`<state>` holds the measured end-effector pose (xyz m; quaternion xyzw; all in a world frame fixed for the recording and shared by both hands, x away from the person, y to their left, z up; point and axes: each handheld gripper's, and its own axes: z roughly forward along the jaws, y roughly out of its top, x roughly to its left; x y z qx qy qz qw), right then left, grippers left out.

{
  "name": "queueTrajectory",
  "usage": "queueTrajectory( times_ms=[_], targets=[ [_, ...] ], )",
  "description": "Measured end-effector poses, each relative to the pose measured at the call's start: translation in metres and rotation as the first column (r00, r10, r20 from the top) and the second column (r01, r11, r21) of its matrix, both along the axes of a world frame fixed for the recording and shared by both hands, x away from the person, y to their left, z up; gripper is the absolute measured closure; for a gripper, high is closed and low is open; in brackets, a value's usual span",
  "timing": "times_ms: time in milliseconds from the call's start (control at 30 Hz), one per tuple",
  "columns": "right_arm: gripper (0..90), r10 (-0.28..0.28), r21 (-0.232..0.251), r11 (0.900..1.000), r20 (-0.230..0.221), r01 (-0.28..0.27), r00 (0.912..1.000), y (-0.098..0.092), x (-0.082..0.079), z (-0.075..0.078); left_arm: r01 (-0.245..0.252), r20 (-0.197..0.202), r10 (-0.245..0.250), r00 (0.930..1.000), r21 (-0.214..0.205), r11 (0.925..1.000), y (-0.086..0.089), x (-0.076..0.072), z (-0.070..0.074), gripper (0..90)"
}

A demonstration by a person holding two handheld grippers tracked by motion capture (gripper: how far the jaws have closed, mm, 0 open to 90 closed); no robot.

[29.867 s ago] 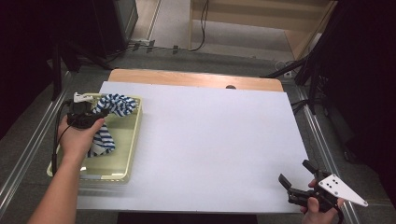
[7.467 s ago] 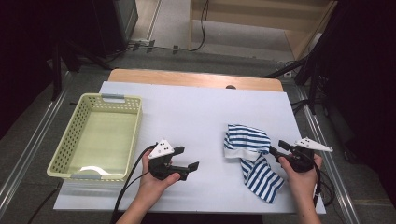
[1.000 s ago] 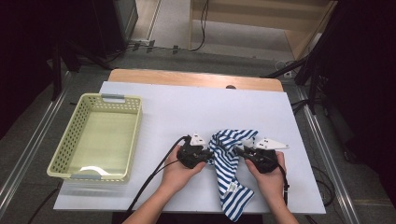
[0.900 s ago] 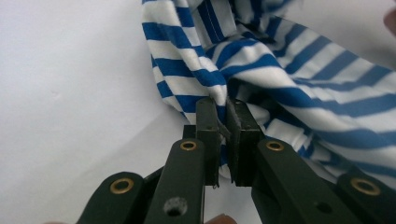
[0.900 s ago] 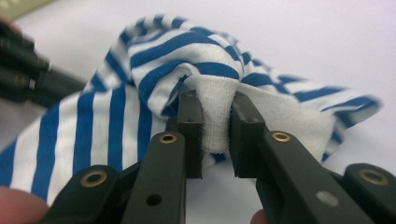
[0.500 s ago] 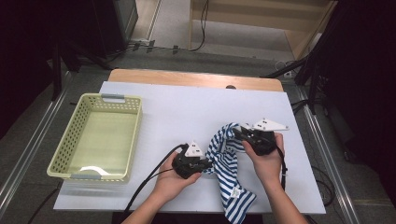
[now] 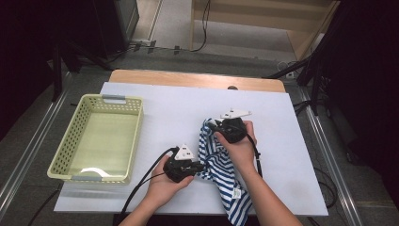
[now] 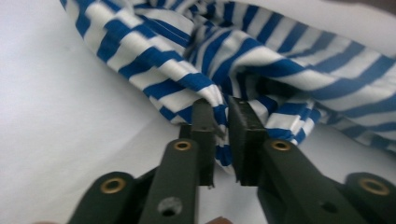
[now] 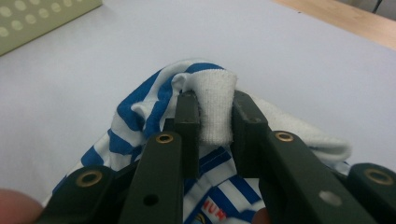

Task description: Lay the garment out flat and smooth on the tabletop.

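Note:
A blue-and-white striped garment [image 7: 221, 165] lies crumpled on the white table cover, its tail hanging over the near edge. My left gripper [image 7: 201, 167] points right at the garment's left edge. In the left gripper view a striped fold [image 8: 280, 60] fills the narrow gap at the tips [image 8: 220, 109]; these jaws have just been opening a little, with the cloth still between the pads. My right gripper [image 7: 210, 126] holds the garment's far end, slightly lifted. In the right gripper view it [image 9: 215, 100] is shut on a thick white ribbed fold [image 9: 215, 116].
A pale yellow-green perforated basket [image 7: 75, 178] stands at the left of the table. The white cover [image 7: 164, 108] ends at a wooden strip [image 7: 188, 80] along the far edge. A black cable trails from the left gripper over the near edge.
The right gripper has carried its end of the garment away from the person and to the left, stretching the cloth. The left gripper has drifted toward the near-left.

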<state>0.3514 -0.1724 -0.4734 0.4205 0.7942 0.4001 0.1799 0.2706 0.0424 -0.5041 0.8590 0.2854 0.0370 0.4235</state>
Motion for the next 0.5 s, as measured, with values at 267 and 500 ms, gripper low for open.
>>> queueTrajectory(
  times_ms=[267, 500],
  targets=[
    [39.8, 0.021, 0.041, 0.9989, -0.021, -0.020, 0.9996, 0.007, 0.011, -0.006, -0.068, 0.024, 0.069, 0.9973, -0.025, 0.9974, 0.003, 0.007, 0.009, 62.3],
    [33.5, -0.034, 0.084, 0.9959, 0.004, 0.033, 0.9994, -0.031, 0.001, 0.007, -0.129, 0.043, 0.131, 0.9905, -0.036, 0.9909, 0.005, 0.016, 0.012, 50.3]
  ],
)
